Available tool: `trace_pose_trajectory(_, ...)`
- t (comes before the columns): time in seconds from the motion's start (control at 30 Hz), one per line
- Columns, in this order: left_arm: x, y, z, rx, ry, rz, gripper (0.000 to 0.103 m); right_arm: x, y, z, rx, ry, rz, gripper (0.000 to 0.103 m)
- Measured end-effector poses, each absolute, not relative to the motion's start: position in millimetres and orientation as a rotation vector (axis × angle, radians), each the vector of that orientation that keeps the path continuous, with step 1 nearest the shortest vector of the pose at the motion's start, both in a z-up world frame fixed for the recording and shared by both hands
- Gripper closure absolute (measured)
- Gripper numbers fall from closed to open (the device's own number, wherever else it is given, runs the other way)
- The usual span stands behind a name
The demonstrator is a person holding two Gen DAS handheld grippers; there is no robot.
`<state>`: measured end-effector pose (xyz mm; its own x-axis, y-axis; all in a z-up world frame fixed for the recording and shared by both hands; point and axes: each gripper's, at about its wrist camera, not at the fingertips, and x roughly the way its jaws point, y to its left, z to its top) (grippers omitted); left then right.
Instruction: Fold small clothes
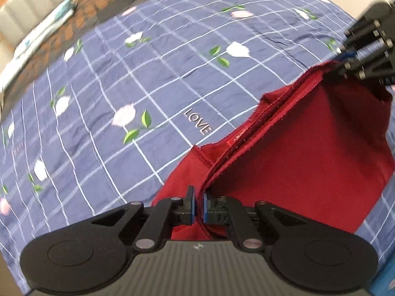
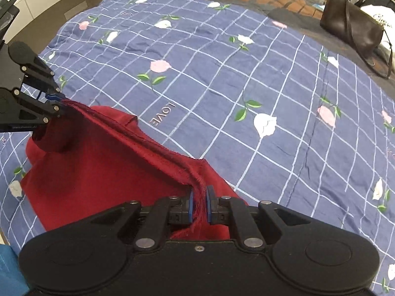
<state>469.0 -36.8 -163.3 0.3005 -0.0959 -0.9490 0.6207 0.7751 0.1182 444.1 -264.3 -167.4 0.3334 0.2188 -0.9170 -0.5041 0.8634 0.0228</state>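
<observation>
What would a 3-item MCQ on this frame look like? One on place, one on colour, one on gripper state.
1. Where does the dark handbag lie?
A. On the red garment
B. Past the far right edge of the bedspread
C. Between the two grippers

2. What colour is the garment being folded?
A. Dark red
B. White
C. Green

3. How do the left gripper and right gripper stand?
A. Both open above the cloth
B. Only the left shut on cloth
C. Both shut on the garment's edge

Answers:
1 B: the right wrist view shows it off the checked bedspread, on the dark surface beyond.
2 A: the cloth is dark red in both views.
3 C: red fabric is pinched between the pads in each wrist view.
</observation>
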Motion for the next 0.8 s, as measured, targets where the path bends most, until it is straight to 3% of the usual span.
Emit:
trace_pose_trajectory(0.13,484,-27,-173,0.408,1.244,-0.446,0.085,455,-270,-177,-0.236,1.159,0.449,0.079)
trace_pose_trajectory(0.2,489,-23,-176,0.366,1.262,-0.422,0.079,458,-275,-178,-0.211,1.160,0.427,0.064)
trace_pose_trajectory(0.23,491,-22,-177,0.348,1.267,-0.412,0.078,459,-278,-178,-0.200,1.159,0.417,0.051)
trace_pose_trajectory(0.27,493,-21,-179,0.340,1.269,-0.400,0.069,459,-281,-178,-0.191,1.156,0.406,0.040)
trace_pose_trajectory(0.3,495,-21,-180,0.340,1.270,-0.387,0.056,458,-285,-178,-0.179,1.152,0.395,0.036)
trace_pose_trajectory(0.47,495,-19,-183,0.335,1.258,-0.334,0.026,441,-306,-175,-0.076,1.134,0.339,0.013)
trace_pose_trajectory(0.5,495,-18,-182,0.334,1.255,-0.322,0.017,434,-308,-176,-0.066,1.135,0.335,0.012)
trace_pose_trajectory(0.53,494,-15,-182,0.330,1.251,-0.309,0.014,427,-310,-177,-0.063,1.137,0.334,0.009)
trace_pose_trajectory(0.8,489,6,-168,0.261,1.217,-0.279,0.005,353,-281,-207,-0.192,1.238,0.407,0.005)
